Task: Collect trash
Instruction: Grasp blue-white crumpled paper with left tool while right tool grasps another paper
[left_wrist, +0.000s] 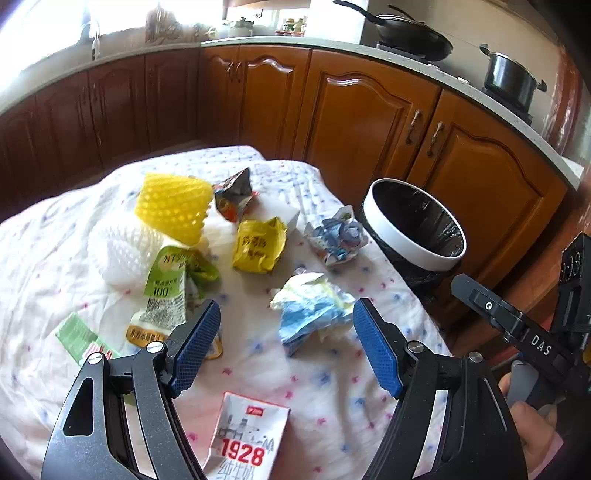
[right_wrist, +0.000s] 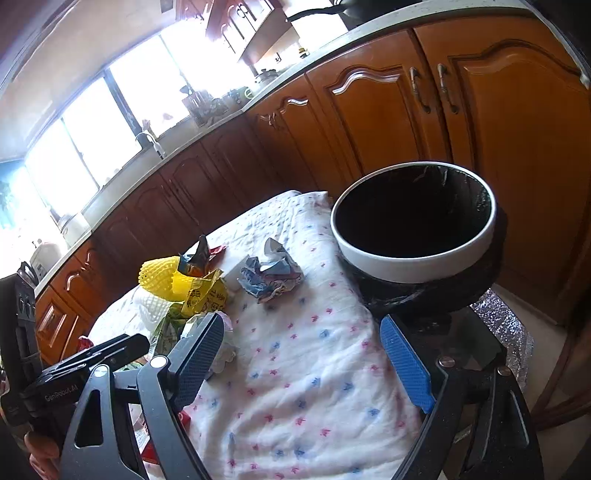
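- My left gripper (left_wrist: 286, 343) hangs over the cloth-covered table (left_wrist: 332, 398) with its jaws spread and nothing between the blue pads; the crumpled blue-and-white wrapper (left_wrist: 310, 310) lies on the cloth just beyond the tips.
- My right gripper (right_wrist: 306, 354) is spread as well and grips nothing; it points toward the bin (right_wrist: 413, 254), which stands at the table's far right edge, lined with a black bag.
- The rest of the trash is scattered over the cloth: a yellow foam net (left_wrist: 171, 208), a white foam net (left_wrist: 122, 251) beside it, a yellow packet (left_wrist: 260, 245), a green pouch (left_wrist: 168, 295), a dark foil wrapper (left_wrist: 234, 197), a crumpled printed paper (left_wrist: 338, 240) near the bin, and a white carton piece (left_wrist: 247, 439) nearest me.
- I judge all of it light and soft. The crumpled wrapper should crush under the pads, so I would pinch across its thickest bulge rather than a loose edge.
- Foil and film packets may be slippery; a fold or seam looks like the safer hold. The foam nets are springy and will squash.
- Legible writing: "1928" in red on the carton piece, "100" on the green pouch, "DAS" on the other tool's body. The yellow packet carries Chinese characters I cannot read.
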